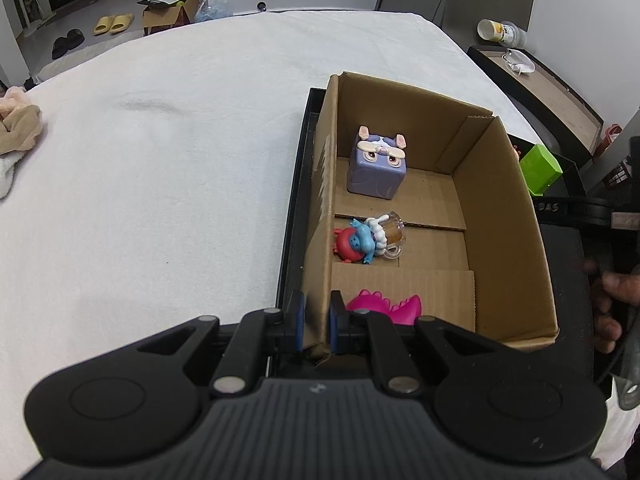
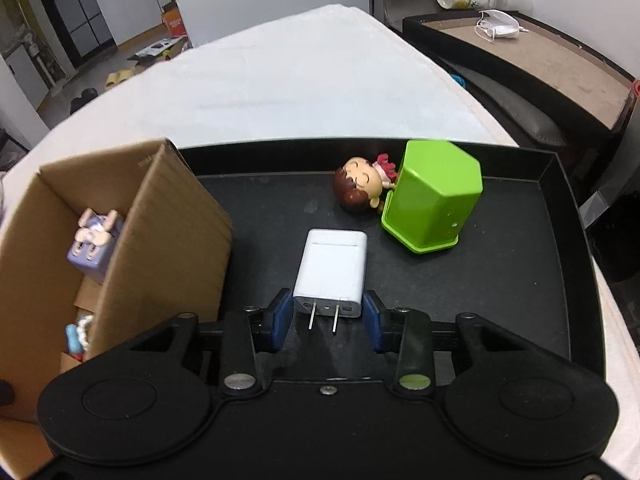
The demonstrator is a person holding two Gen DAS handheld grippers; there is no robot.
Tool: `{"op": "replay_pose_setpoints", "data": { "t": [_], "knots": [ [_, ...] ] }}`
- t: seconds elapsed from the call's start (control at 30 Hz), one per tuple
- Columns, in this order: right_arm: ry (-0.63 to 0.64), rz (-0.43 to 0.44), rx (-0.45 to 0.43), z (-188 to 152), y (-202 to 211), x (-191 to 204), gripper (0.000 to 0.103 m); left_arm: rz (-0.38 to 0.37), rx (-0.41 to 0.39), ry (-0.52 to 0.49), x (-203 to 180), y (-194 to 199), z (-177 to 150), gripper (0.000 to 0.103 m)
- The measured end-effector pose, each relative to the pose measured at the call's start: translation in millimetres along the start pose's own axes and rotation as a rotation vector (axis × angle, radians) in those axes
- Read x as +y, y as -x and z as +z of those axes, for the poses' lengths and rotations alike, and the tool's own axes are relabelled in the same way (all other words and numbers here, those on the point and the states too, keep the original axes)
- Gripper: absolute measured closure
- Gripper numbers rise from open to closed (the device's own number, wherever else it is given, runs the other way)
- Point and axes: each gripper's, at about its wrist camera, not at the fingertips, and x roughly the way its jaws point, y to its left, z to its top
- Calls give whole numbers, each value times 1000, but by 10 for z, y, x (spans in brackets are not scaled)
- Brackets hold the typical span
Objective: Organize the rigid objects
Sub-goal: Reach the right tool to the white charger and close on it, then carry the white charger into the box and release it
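Observation:
My left gripper (image 1: 318,312) is shut on the near left wall of an open cardboard box (image 1: 508,208). Inside the box lie a purple cube toy (image 1: 376,168), a red and blue figure (image 1: 354,246) beside a tiny mug (image 1: 390,234), and a pink dinosaur (image 1: 384,306). In the right wrist view, my right gripper (image 2: 328,312) is shut on a white plug charger (image 2: 332,260), its pads pressing both sides near the prongs. The charger rests on a black tray (image 2: 520,300). Farther back lie a green container (image 2: 434,196) and a doll figure (image 2: 360,190).
The cardboard box (image 2: 168,220) stands on the tray's left part, close to the charger. The tray (image 1: 294,208) sits on a white cloth-covered table (image 1: 160,160). A person's hand (image 1: 612,292) shows at the right edge. A side table with a face mask (image 2: 498,28) stands beyond.

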Motion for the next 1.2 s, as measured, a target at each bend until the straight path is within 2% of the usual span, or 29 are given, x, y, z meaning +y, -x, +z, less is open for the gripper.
{"op": "replay_pose_setpoints", "data": {
  "t": [0.8,1.2],
  "knots": [
    [35,79,-206,261,898,68,67,35,-11,-10,-65,35,-14,93],
    [61,172,-241,291,1143,238,67,27,-22,-2,-47,76,-31,93]
  ]
}}
